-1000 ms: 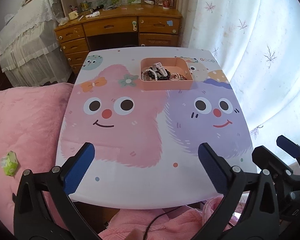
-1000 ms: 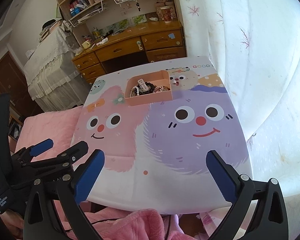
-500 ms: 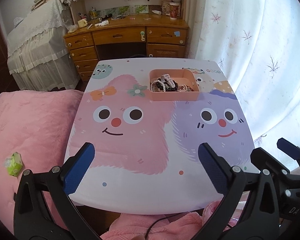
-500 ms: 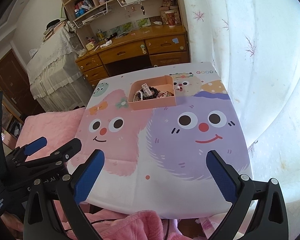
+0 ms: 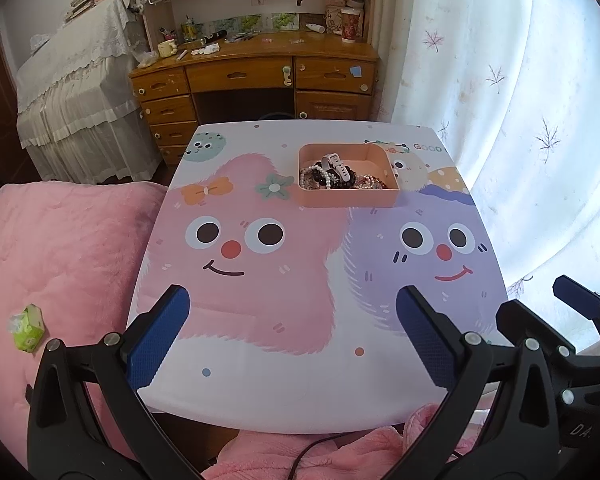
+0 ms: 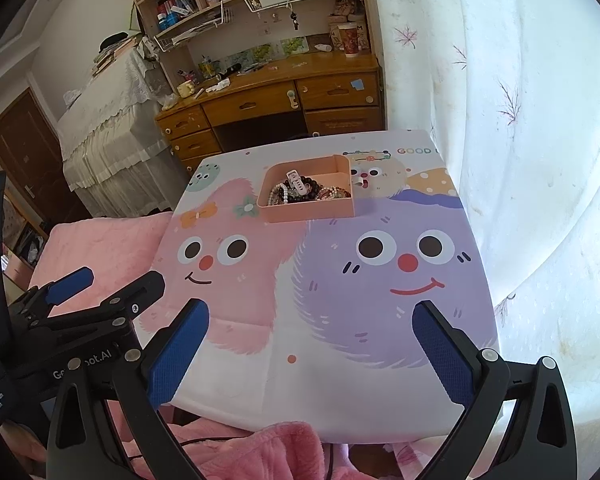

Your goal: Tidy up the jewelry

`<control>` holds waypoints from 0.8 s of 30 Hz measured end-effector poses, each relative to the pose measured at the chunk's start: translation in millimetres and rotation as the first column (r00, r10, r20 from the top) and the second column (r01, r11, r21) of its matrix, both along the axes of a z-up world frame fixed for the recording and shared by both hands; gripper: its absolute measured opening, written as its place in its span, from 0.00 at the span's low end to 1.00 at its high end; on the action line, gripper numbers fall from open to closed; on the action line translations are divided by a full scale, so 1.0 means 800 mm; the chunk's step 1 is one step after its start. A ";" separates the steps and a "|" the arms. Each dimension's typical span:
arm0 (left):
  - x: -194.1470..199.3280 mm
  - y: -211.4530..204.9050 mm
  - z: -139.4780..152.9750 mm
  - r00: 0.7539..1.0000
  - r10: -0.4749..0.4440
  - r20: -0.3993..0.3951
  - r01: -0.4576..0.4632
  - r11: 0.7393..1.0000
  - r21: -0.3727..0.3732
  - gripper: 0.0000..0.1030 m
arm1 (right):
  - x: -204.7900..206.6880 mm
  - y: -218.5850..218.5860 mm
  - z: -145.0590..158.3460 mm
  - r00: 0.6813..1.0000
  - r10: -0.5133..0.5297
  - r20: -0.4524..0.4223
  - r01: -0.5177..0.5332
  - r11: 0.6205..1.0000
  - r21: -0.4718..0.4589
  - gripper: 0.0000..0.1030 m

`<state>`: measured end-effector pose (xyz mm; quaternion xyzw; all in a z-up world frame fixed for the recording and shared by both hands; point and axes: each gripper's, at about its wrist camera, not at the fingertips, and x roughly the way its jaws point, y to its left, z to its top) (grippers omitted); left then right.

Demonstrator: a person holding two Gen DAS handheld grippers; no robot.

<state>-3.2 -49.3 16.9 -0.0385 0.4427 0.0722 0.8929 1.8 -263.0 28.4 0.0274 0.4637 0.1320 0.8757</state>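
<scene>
A pink tray [image 5: 348, 197] stands at the far middle of the cartoon-printed table [image 5: 300, 384]; it also shows in the right wrist view [image 6: 312, 210]. In it lie beaded bracelets [image 5: 320, 178] and a white watch band [image 5: 338, 164], tangled together. My left gripper [image 5: 292, 336] is open and empty, held over the table's near edge. My right gripper [image 6: 310, 346] is open and empty, also over the near edge, to the right of the left one. Both are far from the tray.
A pink quilt [image 5: 60, 264] with a small green packet [image 5: 27, 327] lies left of the table. A white curtain [image 5: 540, 100] hangs on the right. A wooden desk [image 5: 256, 76] stands beyond the table.
Both grippers have pulled back and tilted up, so the table and tray sit lower and farther in view. Both stay open and empty.
</scene>
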 end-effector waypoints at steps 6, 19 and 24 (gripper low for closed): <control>0.003 -0.004 0.001 1.000 -0.003 0.010 0.003 1.000 0.009 1.00 | 0.005 -0.003 0.004 1.000 0.003 0.006 -0.003 1.000 0.000 1.00; 0.000 -0.004 0.003 1.000 -0.002 0.019 0.001 1.000 0.019 1.00 | 0.003 -0.001 0.004 1.000 0.002 0.009 -0.002 1.000 -0.001 1.00; -0.002 -0.003 0.002 1.000 0.011 0.020 -0.011 1.000 0.015 1.00 | 0.003 -0.001 0.003 1.000 0.004 0.007 -0.004 1.000 -0.001 1.00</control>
